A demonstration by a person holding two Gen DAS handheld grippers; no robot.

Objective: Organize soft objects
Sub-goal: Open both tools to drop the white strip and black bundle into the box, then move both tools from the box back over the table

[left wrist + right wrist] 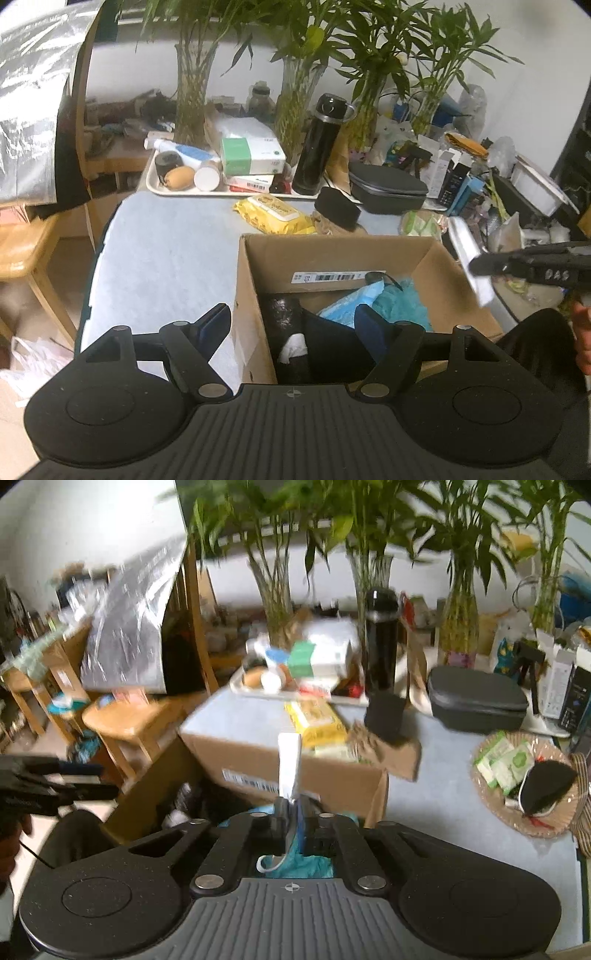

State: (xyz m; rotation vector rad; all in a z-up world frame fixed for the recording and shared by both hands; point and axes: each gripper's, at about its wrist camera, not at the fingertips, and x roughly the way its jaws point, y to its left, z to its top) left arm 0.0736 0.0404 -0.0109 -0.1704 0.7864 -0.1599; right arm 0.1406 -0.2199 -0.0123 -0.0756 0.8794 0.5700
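Observation:
An open cardboard box stands on the grey-blue table and holds a teal fluffy cloth, a light blue mask and dark fabric items. My left gripper is open and empty, one finger outside the box's left wall, one over its inside. My right gripper is shut on a white face mask, held upright above the box. In the left wrist view it enters from the right, with the mask over the box's right edge.
A yellow wipes pack and a black pouch lie behind the box. A tray with a black flask, boxes and plant vases stands at the back. A grey case and a wicker basket sit right.

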